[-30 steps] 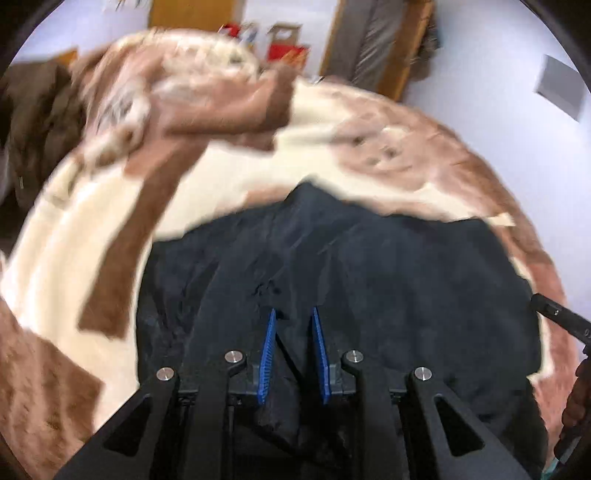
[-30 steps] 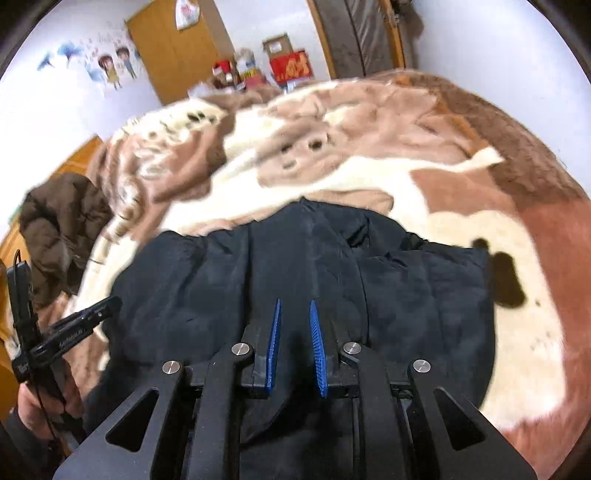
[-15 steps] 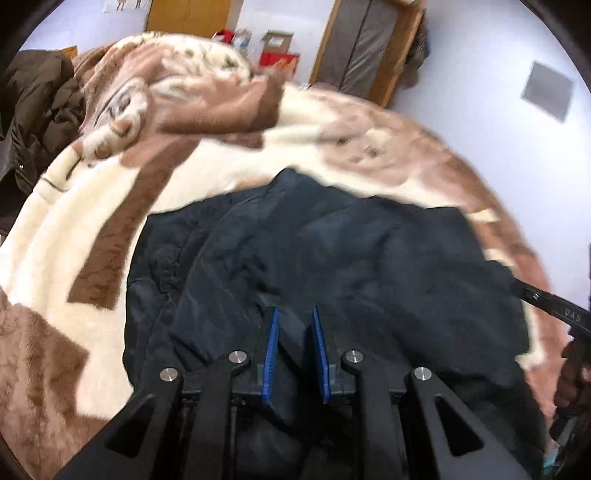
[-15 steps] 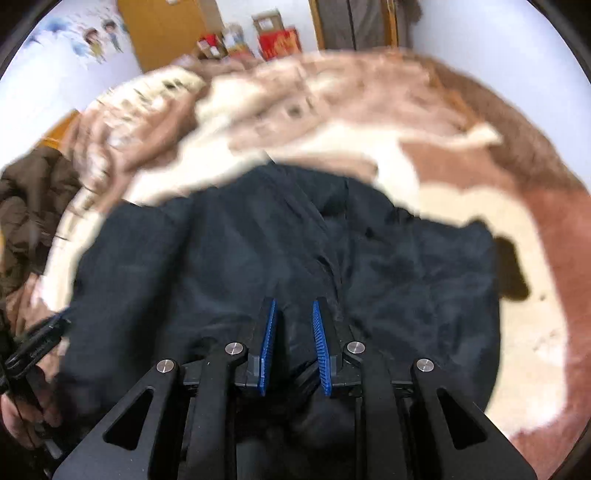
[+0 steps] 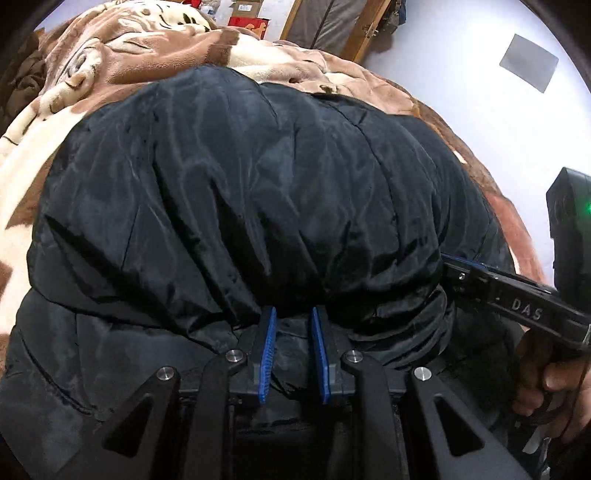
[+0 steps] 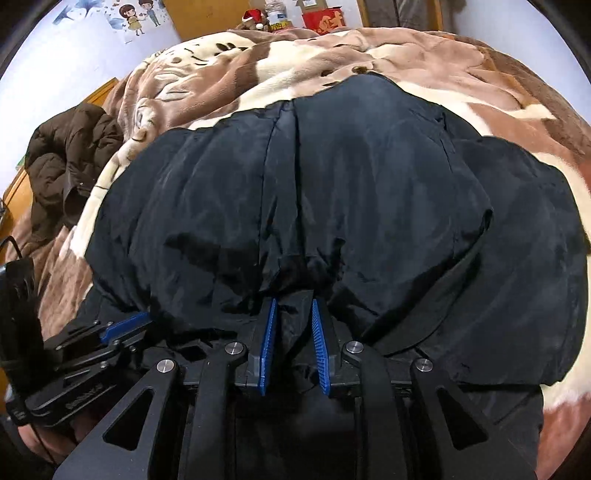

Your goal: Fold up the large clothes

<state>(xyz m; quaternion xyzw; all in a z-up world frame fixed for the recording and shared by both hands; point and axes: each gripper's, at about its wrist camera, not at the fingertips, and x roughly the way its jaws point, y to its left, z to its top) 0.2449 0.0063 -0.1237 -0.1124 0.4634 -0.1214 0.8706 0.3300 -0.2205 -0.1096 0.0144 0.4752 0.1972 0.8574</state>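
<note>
Both matte black linkage grippers, left (image 5: 293, 347) and right (image 6: 293, 345), carry ribbed blue finger pads (image 5: 266, 347), silver screws (image 5: 236, 356) and white "DAS" lettering (image 5: 526, 313).

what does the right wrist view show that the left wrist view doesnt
Only the right wrist view shows the brown jacket heaped at the blanket's left edge, cartoon wall stickers and the left gripper. Only the left wrist view shows a grey wall panel and the right gripper. Both show the black coat on the brown and cream blanket, its fabric bunched between each view's own jaws.
</note>
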